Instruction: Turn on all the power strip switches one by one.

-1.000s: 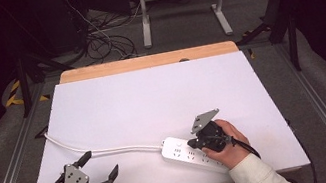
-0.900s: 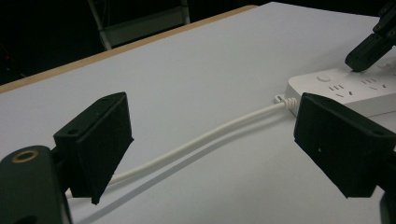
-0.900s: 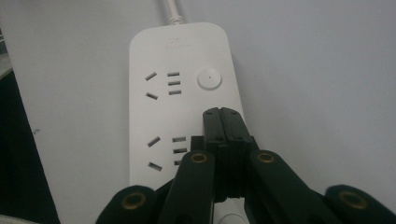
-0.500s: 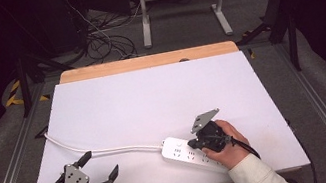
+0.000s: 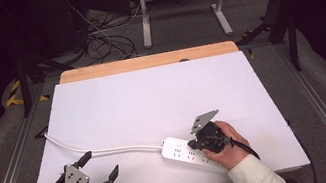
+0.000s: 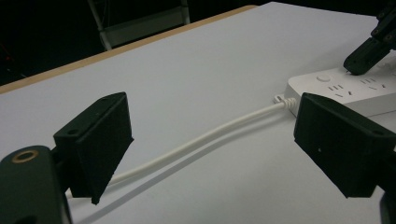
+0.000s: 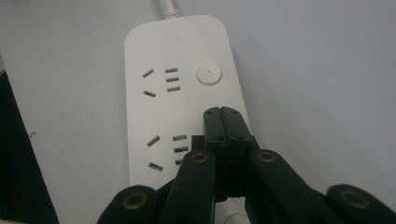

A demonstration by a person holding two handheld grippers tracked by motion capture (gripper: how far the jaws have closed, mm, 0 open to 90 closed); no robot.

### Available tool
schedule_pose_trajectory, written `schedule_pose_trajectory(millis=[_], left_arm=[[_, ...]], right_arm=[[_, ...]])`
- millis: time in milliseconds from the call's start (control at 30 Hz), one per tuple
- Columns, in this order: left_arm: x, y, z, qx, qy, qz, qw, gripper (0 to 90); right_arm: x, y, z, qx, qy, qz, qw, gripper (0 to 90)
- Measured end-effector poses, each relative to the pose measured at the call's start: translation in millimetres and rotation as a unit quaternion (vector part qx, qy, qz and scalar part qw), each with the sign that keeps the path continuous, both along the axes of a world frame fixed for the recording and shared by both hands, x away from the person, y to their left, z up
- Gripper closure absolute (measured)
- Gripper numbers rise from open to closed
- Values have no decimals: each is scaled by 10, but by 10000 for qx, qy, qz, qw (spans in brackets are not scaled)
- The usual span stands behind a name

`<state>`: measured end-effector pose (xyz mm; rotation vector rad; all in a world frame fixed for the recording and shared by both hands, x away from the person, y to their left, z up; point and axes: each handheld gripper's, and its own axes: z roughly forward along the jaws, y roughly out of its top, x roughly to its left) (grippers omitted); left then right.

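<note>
Your right tool [image 7: 223, 112], jaws pressed together, sits over the power strip [image 5: 184, 151] at the counter's [image 5: 152, 98] near edge, just short of its round button [image 7: 207, 73]. Left tool [image 5: 99, 169] wide, idle. Next: press the button squarely.

From my high view, the right gripper [image 5: 199, 142] and its hand cover the near end of the power strip [image 5: 177, 149]. In the right gripper view, I can't tell whether the closed jaws touch the strip, and the white cable [image 7: 169, 6] is cut off at the top edge

text: none readable | power strip [image 7: 182, 107]: faint embossed mark near cord end, too blurred to read
</note>
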<state>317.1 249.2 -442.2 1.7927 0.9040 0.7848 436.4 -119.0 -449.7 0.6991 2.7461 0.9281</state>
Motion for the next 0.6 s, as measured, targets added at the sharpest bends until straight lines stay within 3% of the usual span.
schedule_pose_trajectory(millis=[67, 200, 267, 600], left_arm=[[-3, 3, 3, -9, -6, 24, 10000, 116], [8, 1, -4, -56, 25, 28, 10000, 116], [13, 0, -3, -36, 17, 21, 10000, 116], [7, -1, -2, -38, 1, 13, 10000, 116]], right_arm=[[-45, -11, 9, 49, -271, 87, 9996, 900], [-97, -101, 206, 657, -555, 62, 9963, 900], [-114, -98, 266, 690, -633, 69, 9956, 900], [-100, -58, 250, 655, -535, 127, 9963, 900]])
